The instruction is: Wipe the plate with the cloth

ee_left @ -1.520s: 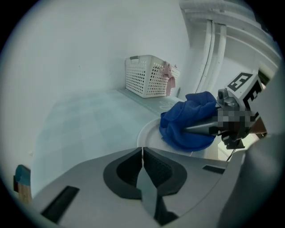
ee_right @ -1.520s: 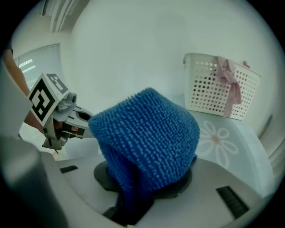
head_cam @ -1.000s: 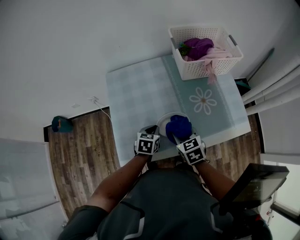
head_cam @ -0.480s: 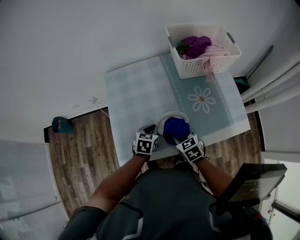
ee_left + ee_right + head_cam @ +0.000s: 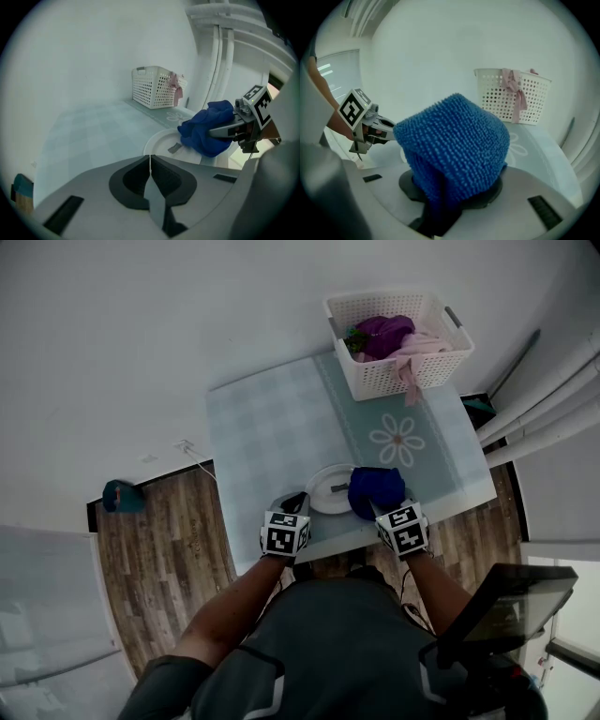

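A white plate (image 5: pixel 328 489) lies near the table's front edge, with a small dark smudge (image 5: pixel 338 487) on it. My left gripper (image 5: pixel 296 502) is shut on the plate's near-left rim; in the left gripper view the thin rim shows between the closed jaws (image 5: pixel 150 163), with the plate (image 5: pixel 161 140) beyond. A blue cloth (image 5: pixel 376 490) is bunched over the plate's right edge, and my right gripper (image 5: pixel 385 506) is shut on it. In the right gripper view the cloth (image 5: pixel 454 140) hides the jaws, and the left gripper (image 5: pixel 380 125) shows at the left.
A white basket (image 5: pixel 394 345) of clothes stands at the table's far right corner. A pale mat with a daisy print (image 5: pixel 398 440) covers the table. Wood floor lies to the left, with a small teal object (image 5: pixel 122 493) on it. A dark screen (image 5: pixel 506 606) sits at lower right.
The right gripper has carried the blue cloth from the plate's middle to its right edge, uncovering the dark smudge. The left gripper has stayed at the rim.
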A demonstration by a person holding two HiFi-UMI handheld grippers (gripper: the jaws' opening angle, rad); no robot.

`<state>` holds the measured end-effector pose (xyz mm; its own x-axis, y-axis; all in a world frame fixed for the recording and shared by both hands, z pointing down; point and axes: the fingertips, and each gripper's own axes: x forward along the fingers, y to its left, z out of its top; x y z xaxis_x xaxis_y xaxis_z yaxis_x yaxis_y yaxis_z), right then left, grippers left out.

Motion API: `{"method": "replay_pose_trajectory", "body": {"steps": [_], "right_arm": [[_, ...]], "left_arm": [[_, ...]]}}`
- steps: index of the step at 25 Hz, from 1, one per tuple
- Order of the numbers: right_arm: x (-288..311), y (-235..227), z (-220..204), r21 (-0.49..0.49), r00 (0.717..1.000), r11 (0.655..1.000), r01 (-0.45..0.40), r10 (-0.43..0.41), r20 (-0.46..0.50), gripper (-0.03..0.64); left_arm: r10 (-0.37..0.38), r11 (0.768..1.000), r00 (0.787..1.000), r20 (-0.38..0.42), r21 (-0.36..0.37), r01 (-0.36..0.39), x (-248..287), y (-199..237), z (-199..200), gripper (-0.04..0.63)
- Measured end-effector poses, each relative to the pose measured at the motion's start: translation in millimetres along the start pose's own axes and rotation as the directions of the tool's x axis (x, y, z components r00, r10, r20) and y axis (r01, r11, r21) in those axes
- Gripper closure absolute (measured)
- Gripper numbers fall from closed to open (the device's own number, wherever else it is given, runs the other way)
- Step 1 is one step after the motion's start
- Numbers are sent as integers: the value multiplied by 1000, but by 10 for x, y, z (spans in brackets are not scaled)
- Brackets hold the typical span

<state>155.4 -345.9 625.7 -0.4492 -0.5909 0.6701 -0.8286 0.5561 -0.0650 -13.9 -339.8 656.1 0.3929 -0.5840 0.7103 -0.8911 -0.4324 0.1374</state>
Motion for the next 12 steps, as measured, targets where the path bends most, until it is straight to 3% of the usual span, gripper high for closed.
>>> {"method": "replay_pose_trajectory", "body": {"steps": [5, 12], "right_arm": [[-228, 195, 424, 5, 989, 998, -59, 57, 138, 486], [-652, 355, 1061, 49, 944, 995, -89, 69, 323, 486]], "left_arm": [[21, 1000, 986, 166, -8, -20, -339, 35, 360, 583], [69, 996, 930, 360, -79, -43, -936, 179, 879, 584]]}}
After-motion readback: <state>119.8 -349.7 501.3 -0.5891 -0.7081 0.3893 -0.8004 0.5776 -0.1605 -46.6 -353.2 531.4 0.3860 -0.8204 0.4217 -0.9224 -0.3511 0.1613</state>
